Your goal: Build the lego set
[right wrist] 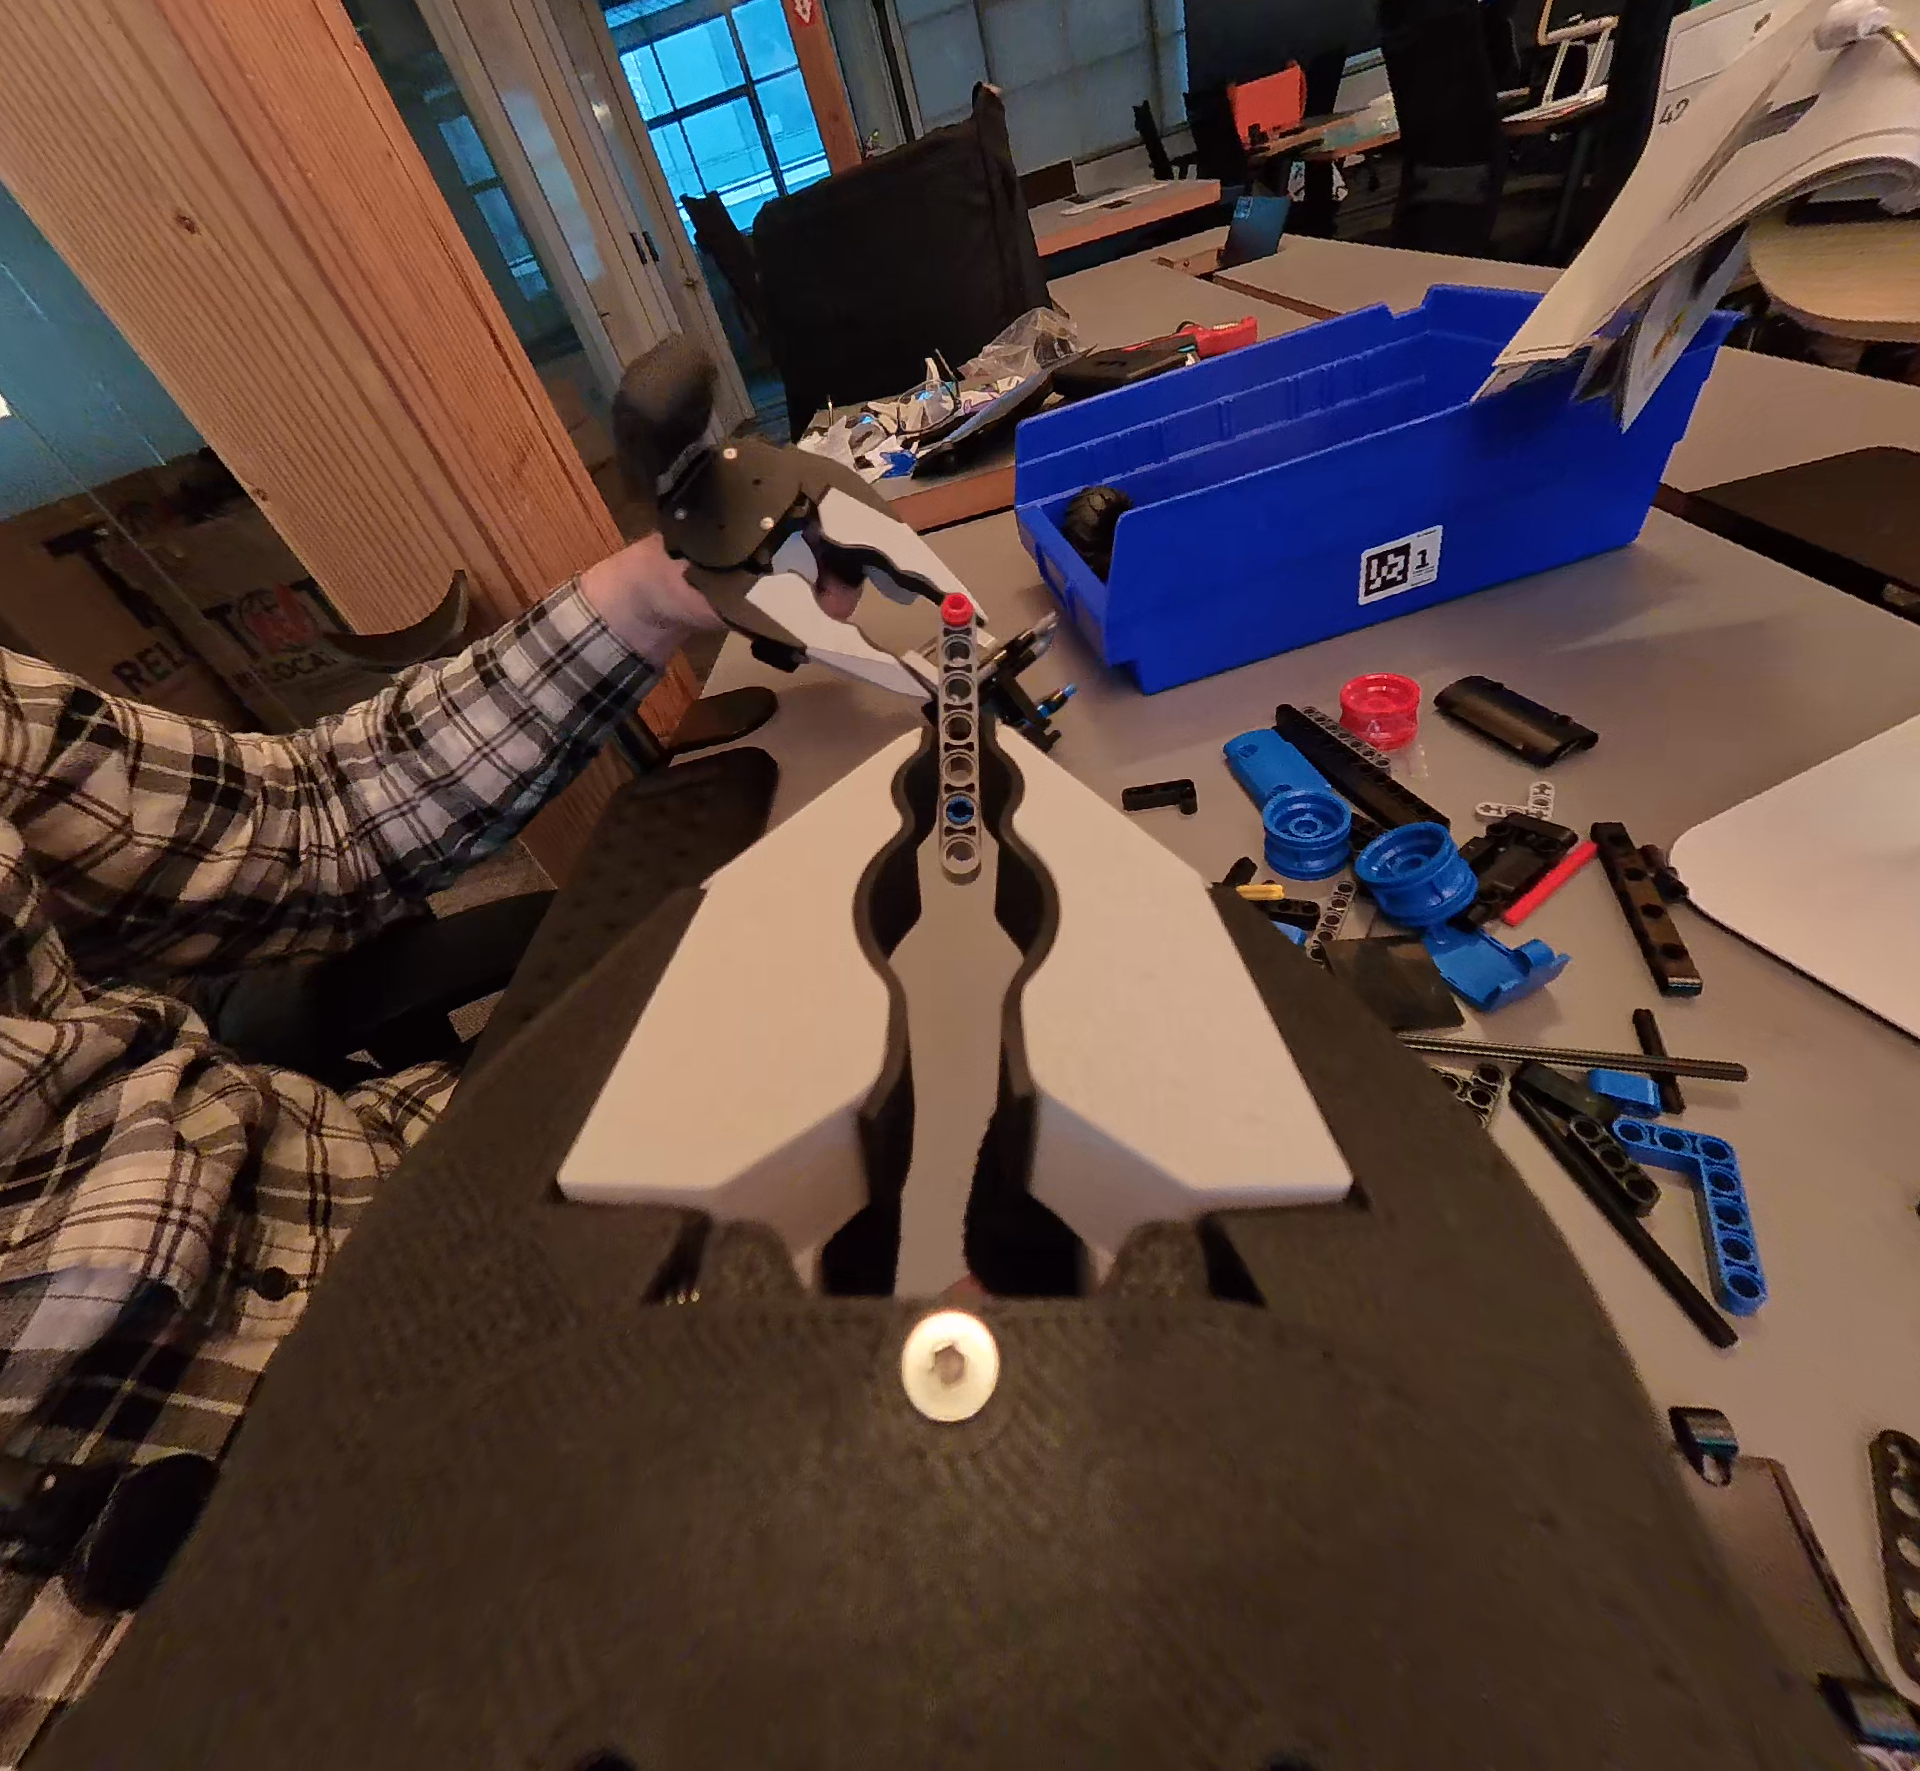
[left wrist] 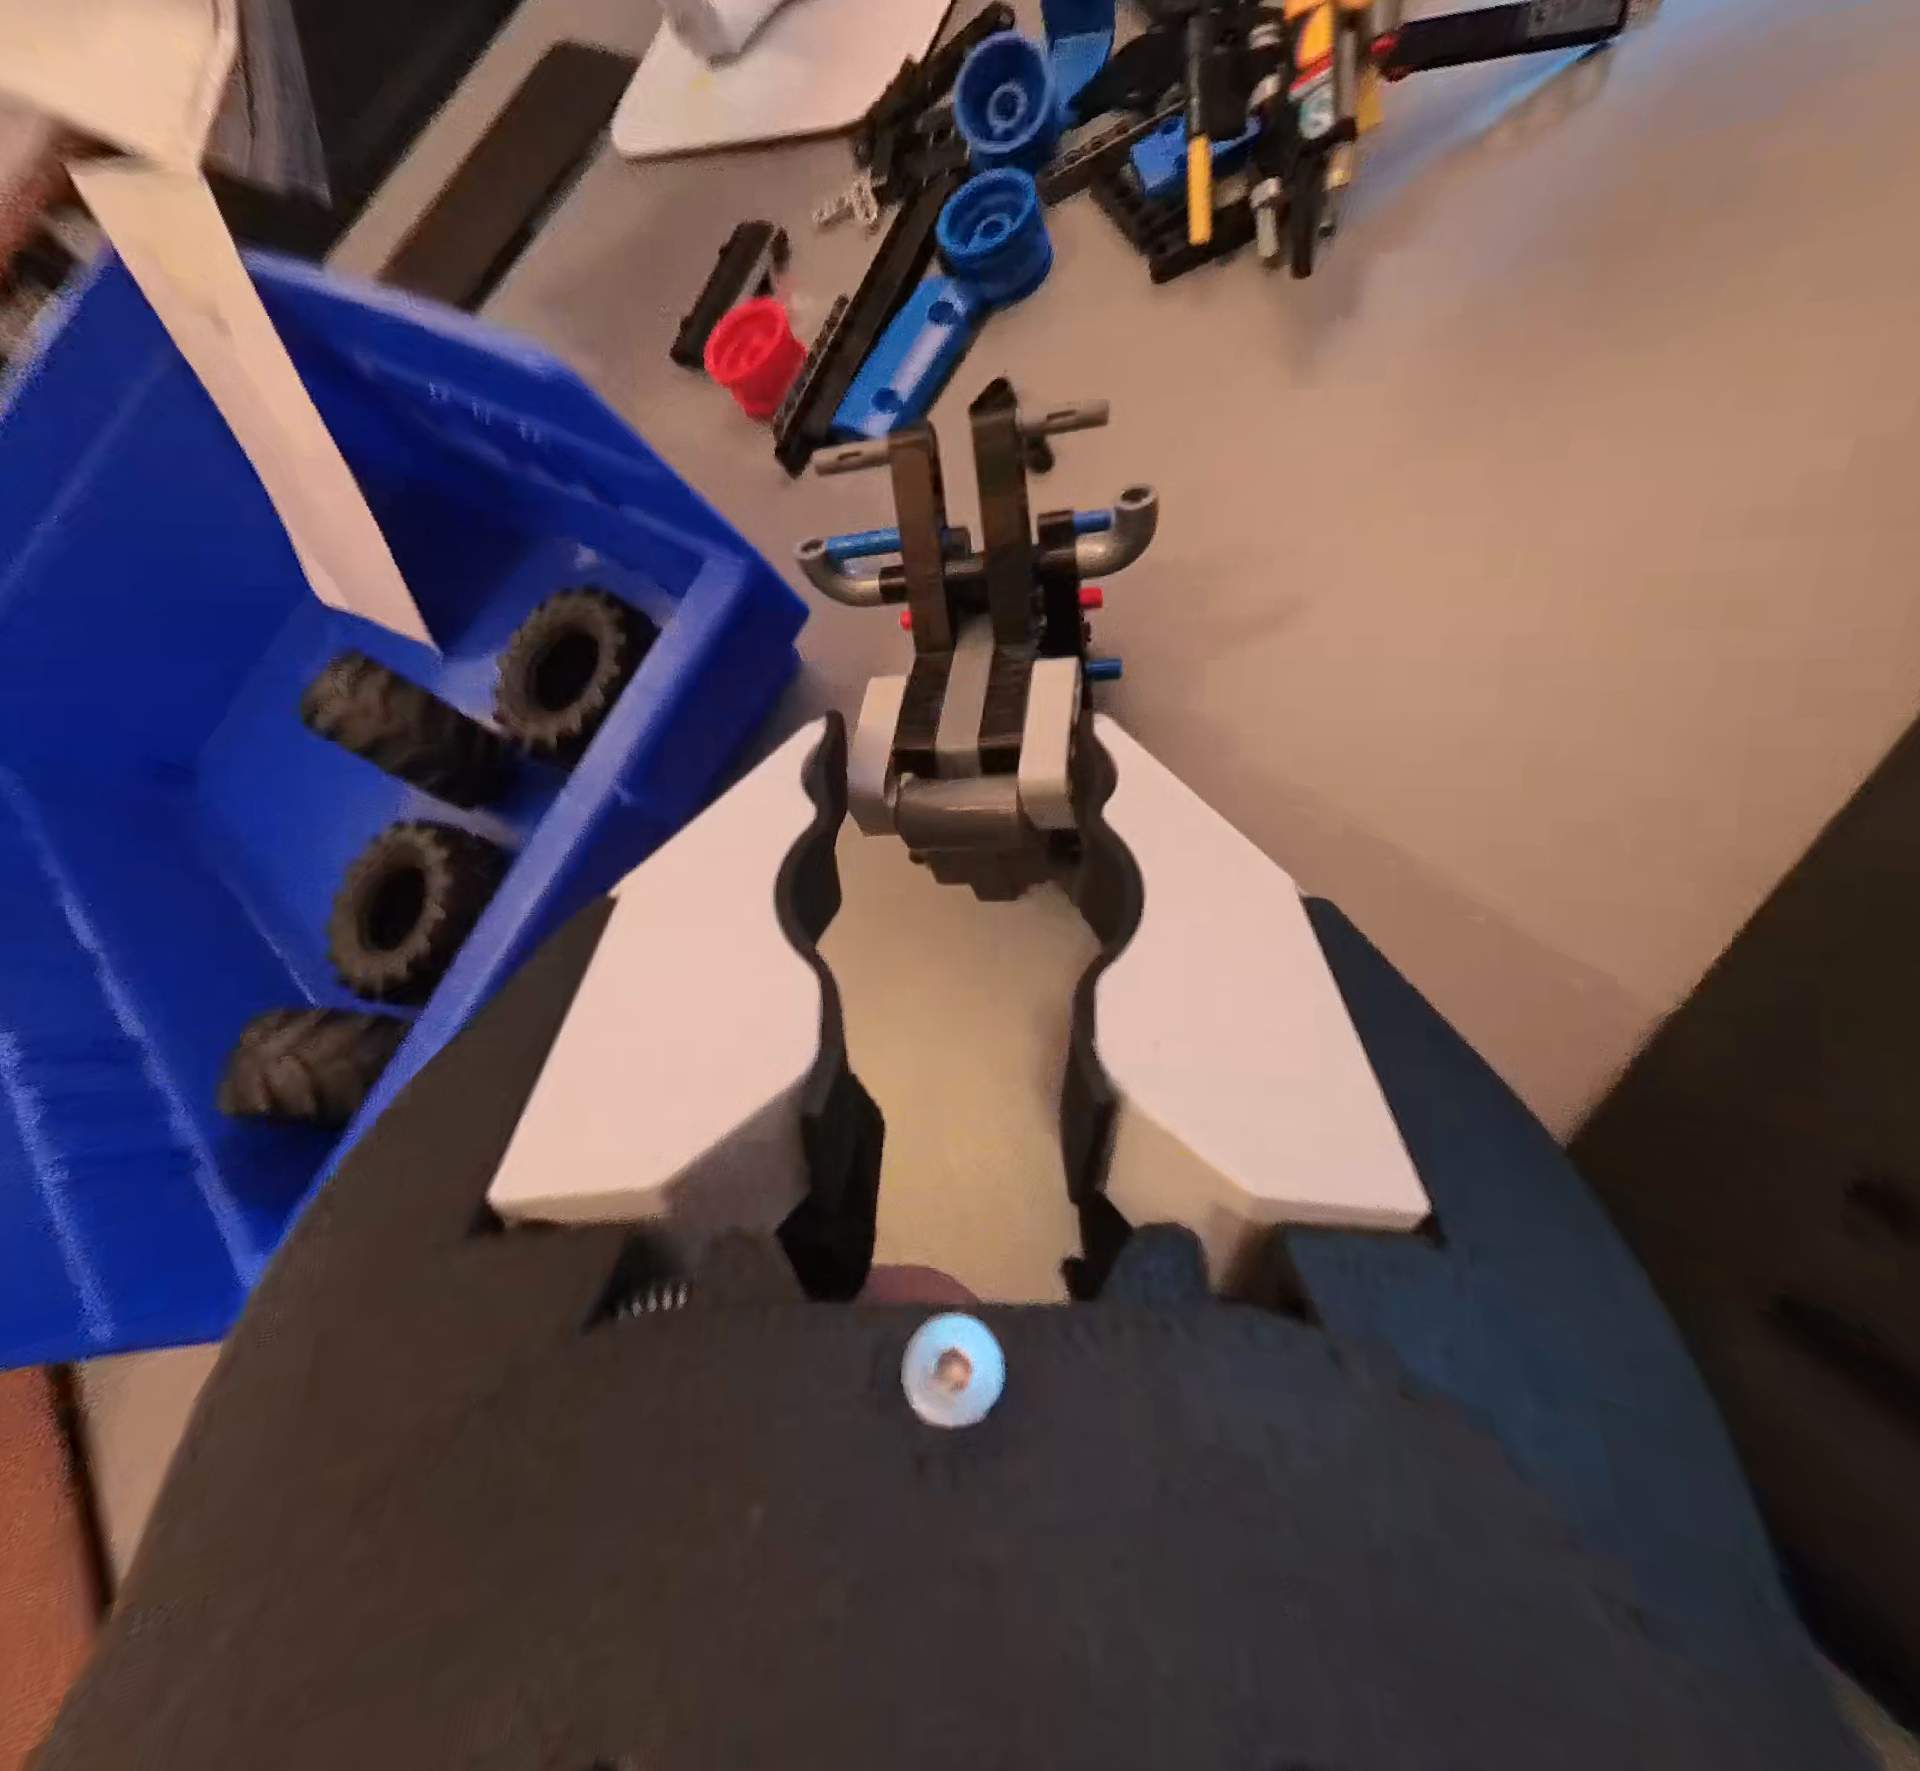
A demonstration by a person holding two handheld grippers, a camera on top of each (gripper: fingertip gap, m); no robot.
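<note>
The step in hand looks like joining two parts; the left hand-held gripper (left wrist: 971, 765) is pinched tight on a small lego build (left wrist: 982, 620) — black beams, grey curved pipes, little blue and red pins — held up above the grey surface (left wrist: 1455, 682), near the blue bin (left wrist: 416, 495) with knobby black tyres (left wrist: 566, 656) in it. The right hand-held gripper (right wrist: 961, 807) is squeezed on a long grey beam (right wrist: 957, 755) full of round holes, with a red pin (right wrist: 956, 606) on its far end; the beam points at the build, very close (I cannot tell if they touch).

Next, I think, a hole or pin must line up with the build, then a straight, firm push — hard smooth plastic can slip. Loose parts lie on the surface: blue wheel hubs (right wrist: 1307, 828), a red hub (right wrist: 1379, 705), an L-shaped blue beam (right wrist: 1714, 1212).
</note>
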